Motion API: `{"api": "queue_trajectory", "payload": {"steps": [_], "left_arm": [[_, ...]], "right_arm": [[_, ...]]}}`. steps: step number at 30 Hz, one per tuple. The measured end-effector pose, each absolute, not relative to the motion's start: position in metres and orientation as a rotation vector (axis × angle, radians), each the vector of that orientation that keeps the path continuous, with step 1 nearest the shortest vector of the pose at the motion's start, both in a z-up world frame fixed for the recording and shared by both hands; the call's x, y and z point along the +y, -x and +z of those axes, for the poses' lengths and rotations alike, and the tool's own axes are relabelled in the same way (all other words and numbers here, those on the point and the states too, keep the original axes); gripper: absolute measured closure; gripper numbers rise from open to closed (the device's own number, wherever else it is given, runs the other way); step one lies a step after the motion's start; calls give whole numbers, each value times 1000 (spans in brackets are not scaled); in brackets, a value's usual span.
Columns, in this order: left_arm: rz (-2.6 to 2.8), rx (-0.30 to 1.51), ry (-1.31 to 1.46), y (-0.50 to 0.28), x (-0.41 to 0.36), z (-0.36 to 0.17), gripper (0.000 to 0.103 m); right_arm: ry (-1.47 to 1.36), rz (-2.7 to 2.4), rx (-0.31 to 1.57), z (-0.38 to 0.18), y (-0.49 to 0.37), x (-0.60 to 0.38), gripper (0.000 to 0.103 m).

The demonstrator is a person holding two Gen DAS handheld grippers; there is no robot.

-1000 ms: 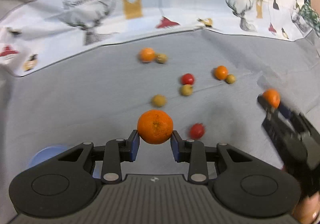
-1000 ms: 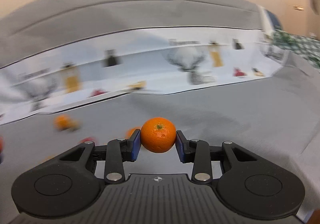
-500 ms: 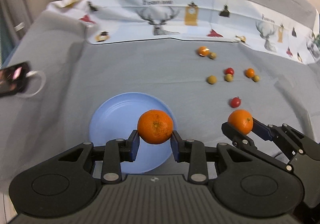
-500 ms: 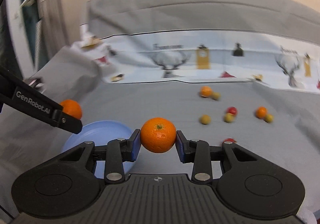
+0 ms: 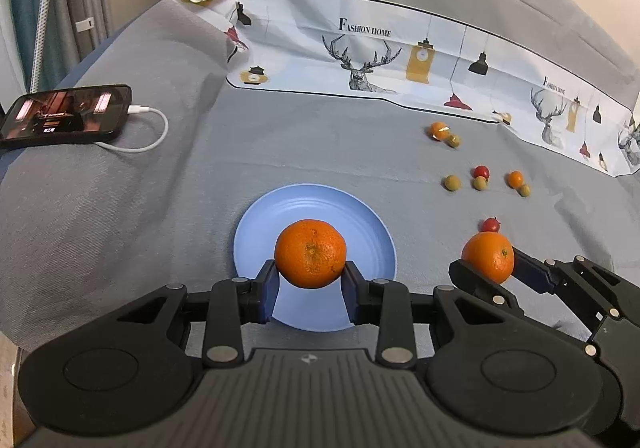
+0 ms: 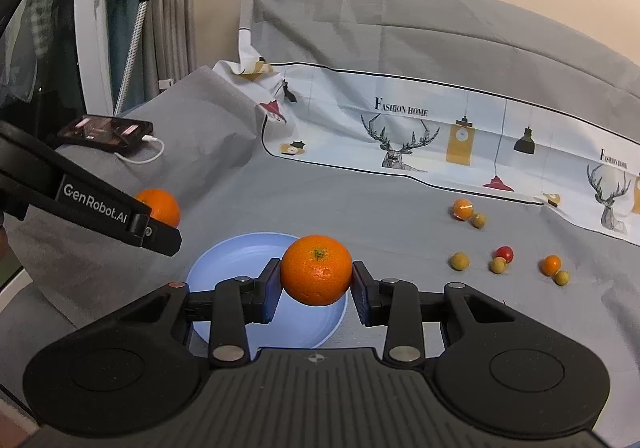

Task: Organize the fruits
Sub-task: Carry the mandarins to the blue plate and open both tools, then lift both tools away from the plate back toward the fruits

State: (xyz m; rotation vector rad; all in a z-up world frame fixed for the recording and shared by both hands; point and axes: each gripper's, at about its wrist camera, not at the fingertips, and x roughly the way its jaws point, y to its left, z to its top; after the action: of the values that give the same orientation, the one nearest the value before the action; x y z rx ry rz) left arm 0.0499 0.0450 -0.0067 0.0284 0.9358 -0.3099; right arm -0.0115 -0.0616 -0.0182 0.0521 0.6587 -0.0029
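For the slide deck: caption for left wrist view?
Both grippers carry oranges over a blue plate; small fruits lie scattered beyond.

Grey-sheeted bed [image 5: 328, 144] carries blue plate [image 5: 296, 208], scattered small fruits [image 5: 480, 178], printed cloth [image 5: 400, 60], charging phone [image 5: 64, 116].

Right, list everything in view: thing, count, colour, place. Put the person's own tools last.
plate: one, light blue, on the grey cloth, below the held oranges.
large oranges: two, orange, one in the left tool, one in the right tool.
small oranges: two, orange, one near the printed cloth, one further right.
green fruits: four, yellow-green, loose on the cloth right of the plate.
red fruits: two, red, among the loose fruit.
printed cloth: one, white with deer and lamps, along the back.
phone: one, black, screen lit, far left, white cable plugged in.
grey cloth: one, covers the surface.
left tool: black, shut on an orange.
right tool: black, shut on an orange.
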Motion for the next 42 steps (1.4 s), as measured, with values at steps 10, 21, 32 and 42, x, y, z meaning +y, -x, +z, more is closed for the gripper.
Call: {"api": "queue_trajectory", "payload": {"steps": [10,21,32,42], "left_arm": [[-289,963,-21,-66,46,-21,66],[-250,1059,-68,-111,29,-66,66],[-222,1151,-132,-150,14,-115,66],[-201,1057,-180,-137,16,-82,0]], "right_arm": [[-29,-7,700,-31,-3,-58,65],[-40,1,817,-76,-36,-59,65],[-11,45,945,-125,-75,-49,64],[47,51,889,-102,-73,-52,11]]}}
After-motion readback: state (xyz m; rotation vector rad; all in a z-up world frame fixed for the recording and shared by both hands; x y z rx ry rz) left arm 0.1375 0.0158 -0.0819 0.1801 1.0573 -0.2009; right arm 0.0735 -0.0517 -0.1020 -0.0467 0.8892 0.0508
